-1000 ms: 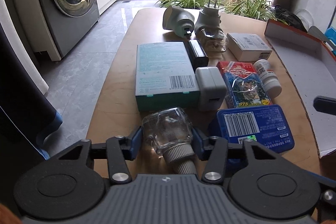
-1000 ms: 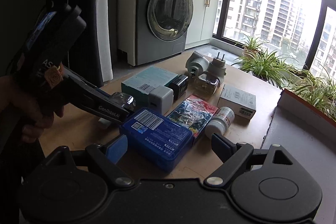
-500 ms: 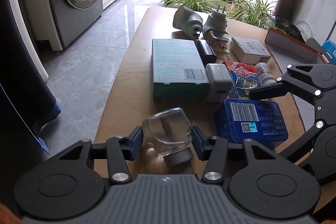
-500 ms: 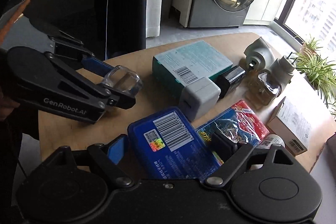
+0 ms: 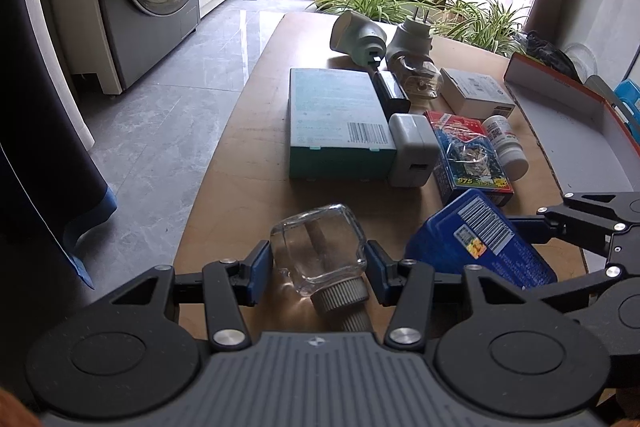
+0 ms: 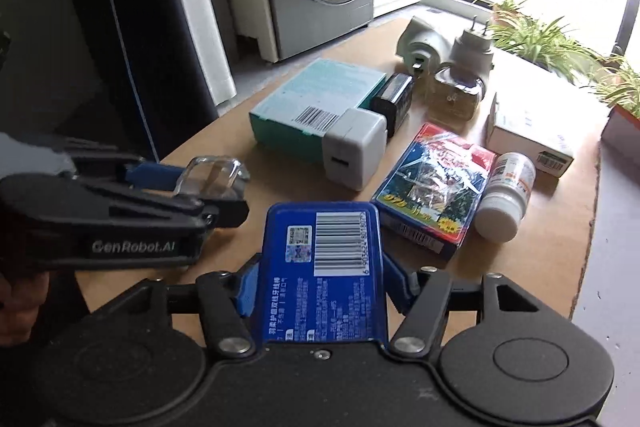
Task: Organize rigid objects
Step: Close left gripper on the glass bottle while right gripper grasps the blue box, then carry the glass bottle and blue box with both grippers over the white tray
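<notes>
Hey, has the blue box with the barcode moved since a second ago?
Yes. The blue box now tilts up off the table, its far end raised toward the playing-card pack, right gripper closed on it.

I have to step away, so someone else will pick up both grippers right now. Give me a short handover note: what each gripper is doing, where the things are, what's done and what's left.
Left gripper: shut on the clear glass bottle, held above the near end of the table.
Right gripper: its jaws have just been closing and now clamp the blue tin, whose far end is tilted up.
On the table: teal box, white charger, card pack, white pill bottle, white carton, two plug-in units behind.
Done: both items are gripped.
Left: place these two, then sort the rest; the grey tray at right looks like a likely destination.
</notes>
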The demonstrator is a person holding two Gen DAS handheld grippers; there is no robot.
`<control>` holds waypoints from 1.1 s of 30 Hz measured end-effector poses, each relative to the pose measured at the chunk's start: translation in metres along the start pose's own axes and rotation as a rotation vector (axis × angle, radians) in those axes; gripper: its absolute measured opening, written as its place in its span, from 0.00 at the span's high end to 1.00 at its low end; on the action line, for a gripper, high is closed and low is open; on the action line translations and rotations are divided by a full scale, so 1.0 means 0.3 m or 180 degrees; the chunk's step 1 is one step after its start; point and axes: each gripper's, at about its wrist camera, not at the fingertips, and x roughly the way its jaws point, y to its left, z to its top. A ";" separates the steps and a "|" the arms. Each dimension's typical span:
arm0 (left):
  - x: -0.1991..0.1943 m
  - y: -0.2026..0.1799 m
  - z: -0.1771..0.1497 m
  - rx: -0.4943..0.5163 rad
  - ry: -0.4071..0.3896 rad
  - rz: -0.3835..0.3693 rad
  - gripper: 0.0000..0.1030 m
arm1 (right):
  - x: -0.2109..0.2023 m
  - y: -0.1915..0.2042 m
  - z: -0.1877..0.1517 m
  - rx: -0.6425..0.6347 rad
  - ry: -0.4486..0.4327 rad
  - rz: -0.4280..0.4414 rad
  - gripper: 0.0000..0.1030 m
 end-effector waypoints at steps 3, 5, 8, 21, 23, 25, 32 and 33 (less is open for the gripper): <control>-0.029 -0.002 0.003 -0.0026 -0.0073 -0.0027 0.51 | -0.057 -0.012 -0.019 0.0213 -0.0144 -0.0007 0.29; -0.045 -0.009 0.007 -0.0028 -0.0120 -0.0031 0.51 | -0.102 -0.018 -0.025 0.0296 -0.0255 -0.0066 0.29; -0.071 -0.031 0.014 -0.0059 -0.0178 -0.0065 0.51 | -0.183 -0.042 -0.030 0.0492 -0.0440 -0.0151 0.29; -0.180 -0.271 0.114 0.0304 -0.0450 -0.0329 0.52 | -0.479 -0.207 -0.050 0.0939 -0.0999 -0.0587 0.29; -0.186 -0.326 0.136 0.0392 -0.0475 -0.0390 0.52 | -0.515 -0.257 -0.064 0.1047 -0.1059 -0.0676 0.29; -0.182 -0.385 0.159 0.0492 -0.0489 -0.0448 0.52 | -0.546 -0.302 -0.082 0.1144 -0.1111 -0.0763 0.29; -0.146 -0.576 0.227 0.0799 -0.0521 -0.0590 0.52 | -0.638 -0.441 -0.145 0.1409 -0.1196 -0.1076 0.29; -0.141 -0.596 0.235 0.0805 -0.0523 -0.0607 0.52 | -0.651 -0.456 -0.150 0.1427 -0.1212 -0.1117 0.29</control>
